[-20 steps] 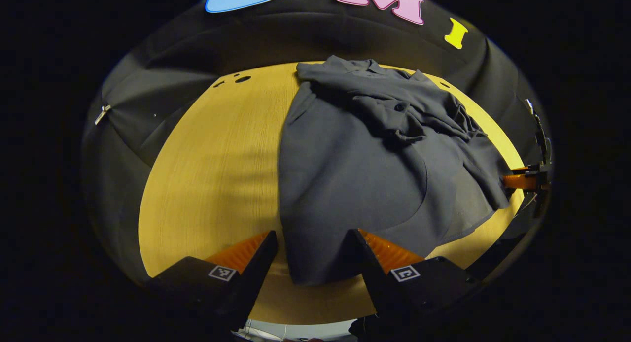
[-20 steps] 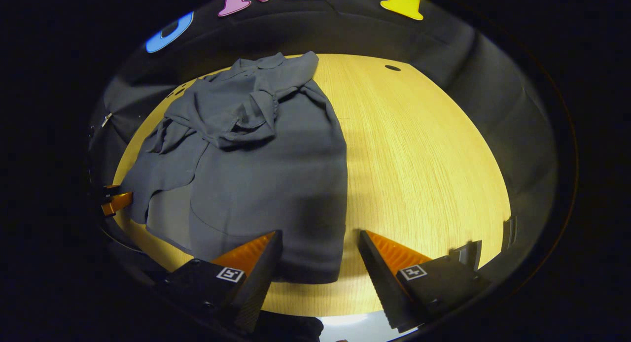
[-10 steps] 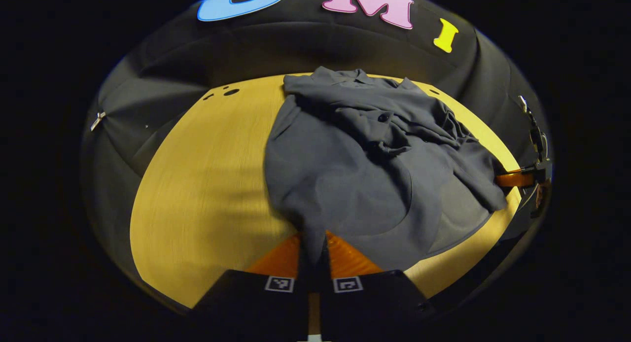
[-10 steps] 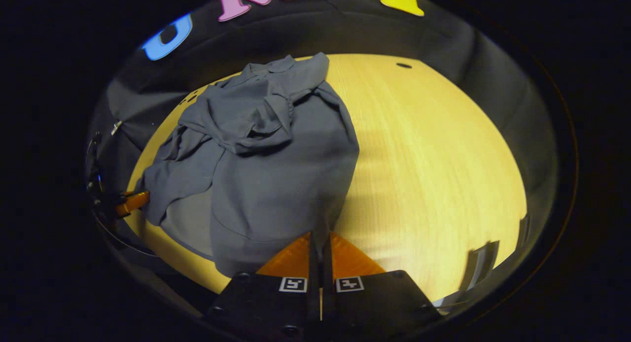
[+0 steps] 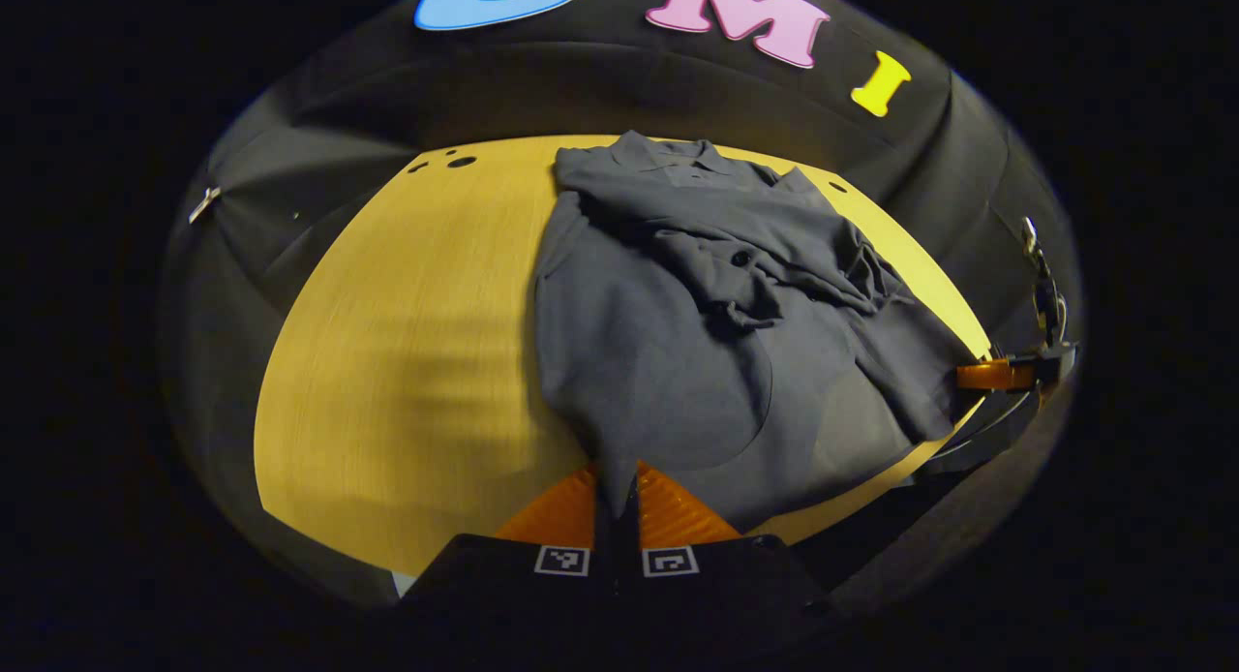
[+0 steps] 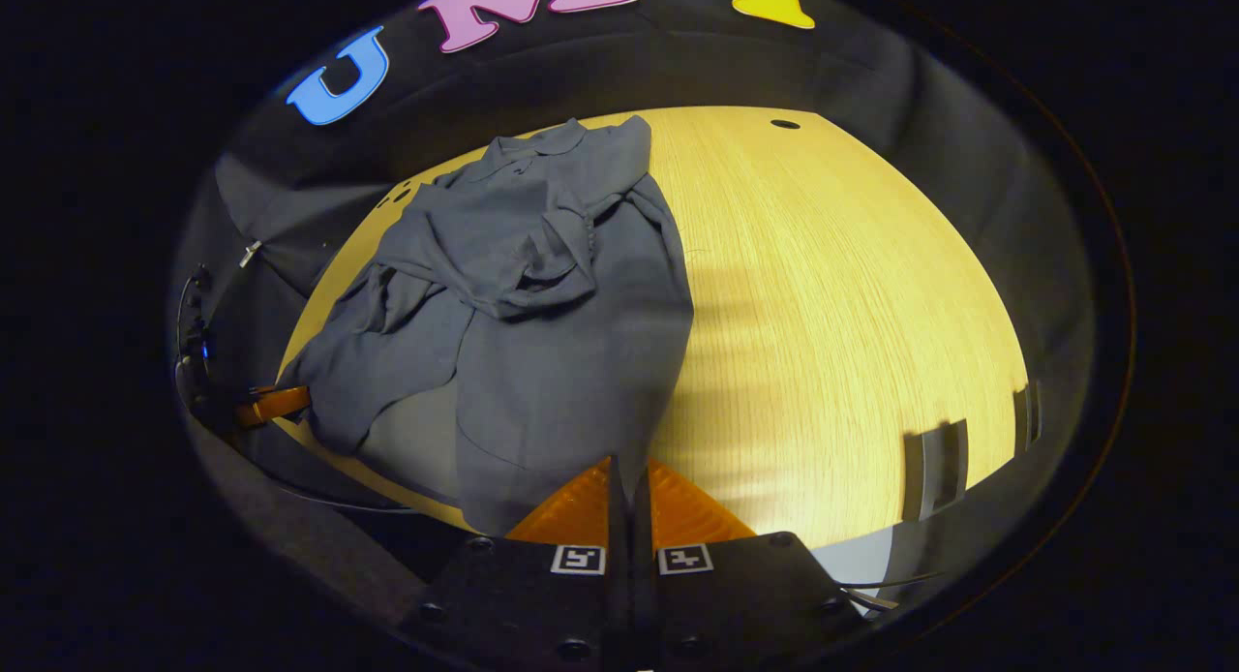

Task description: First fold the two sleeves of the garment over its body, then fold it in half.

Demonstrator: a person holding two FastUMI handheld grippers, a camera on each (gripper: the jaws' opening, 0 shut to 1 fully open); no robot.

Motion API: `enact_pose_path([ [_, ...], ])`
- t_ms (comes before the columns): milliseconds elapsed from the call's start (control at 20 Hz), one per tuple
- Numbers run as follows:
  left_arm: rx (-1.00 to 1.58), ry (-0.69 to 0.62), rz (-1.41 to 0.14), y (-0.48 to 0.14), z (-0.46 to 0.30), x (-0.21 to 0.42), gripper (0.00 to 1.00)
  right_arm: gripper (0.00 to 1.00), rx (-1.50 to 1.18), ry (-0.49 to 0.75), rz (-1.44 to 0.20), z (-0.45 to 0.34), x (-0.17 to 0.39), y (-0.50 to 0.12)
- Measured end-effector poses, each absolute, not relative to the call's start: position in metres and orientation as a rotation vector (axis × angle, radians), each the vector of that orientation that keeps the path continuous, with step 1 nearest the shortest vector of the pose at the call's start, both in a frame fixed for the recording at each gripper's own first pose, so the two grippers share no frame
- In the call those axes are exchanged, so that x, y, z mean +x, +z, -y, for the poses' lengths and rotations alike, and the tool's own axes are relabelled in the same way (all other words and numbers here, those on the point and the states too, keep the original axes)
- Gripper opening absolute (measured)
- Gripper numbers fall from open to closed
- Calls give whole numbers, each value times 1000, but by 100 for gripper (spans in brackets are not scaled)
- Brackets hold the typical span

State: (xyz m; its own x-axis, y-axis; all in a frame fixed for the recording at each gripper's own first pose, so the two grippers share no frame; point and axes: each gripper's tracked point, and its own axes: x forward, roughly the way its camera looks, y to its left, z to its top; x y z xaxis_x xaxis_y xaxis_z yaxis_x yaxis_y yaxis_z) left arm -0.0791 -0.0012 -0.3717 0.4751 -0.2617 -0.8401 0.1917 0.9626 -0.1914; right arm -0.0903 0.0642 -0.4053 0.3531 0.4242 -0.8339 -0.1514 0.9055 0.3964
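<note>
Since a second earlier, both grippers had been closed from wide open onto the near hem, and the hem corners had been raised off the table.

In the left gripper view, the left gripper [image 5: 617, 493] was clamped on the near hem corner of the dark grey collared cloth garment [image 5: 716, 314], which was spread on the yellow wooden table [image 5: 407, 343]. The garment stretched directly away from the fingers, its long axis running from hem to collar, the collar pointing at the far table edge. Both sleeves were seen bunched across the chest.

In the right gripper view, the right gripper [image 6: 629, 498] was likewise pinched on the other hem corner of the garment [image 6: 542, 333], with the body extending ahead and leftward, collar farthest. The fold in half was judged to call for the hem to be carried forward toward the collar.
</note>
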Motion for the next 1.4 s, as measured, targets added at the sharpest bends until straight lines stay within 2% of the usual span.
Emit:
enact_pose_path([
  [100, -80, -287, -1014, -351, 0, -73, 2, 5, 332, 370, -1123, -64, -87, -385],
  [150, -102, -286, -994, -339, 0, -64, 6, 5, 356, 366, -1092, -63, -78, -374],
  [350, -177, -283, -873, -281, 8, -11, 5, 5, 408, 361, -934, -60, -19, -319],
  [650, -193, -273, -719, -226, 4, 62, 6, 5, 443, 362, -728, -52, 60, -256],
  [1050, -196, -249, -604, -197, -9, 137, 5, 5, 494, 320, -622, -52, 140, -237],
  [1400, -219, -233, -582, -205, -5, 205, 5, 5, 429, 317, -594, -67, 208, -247],
])
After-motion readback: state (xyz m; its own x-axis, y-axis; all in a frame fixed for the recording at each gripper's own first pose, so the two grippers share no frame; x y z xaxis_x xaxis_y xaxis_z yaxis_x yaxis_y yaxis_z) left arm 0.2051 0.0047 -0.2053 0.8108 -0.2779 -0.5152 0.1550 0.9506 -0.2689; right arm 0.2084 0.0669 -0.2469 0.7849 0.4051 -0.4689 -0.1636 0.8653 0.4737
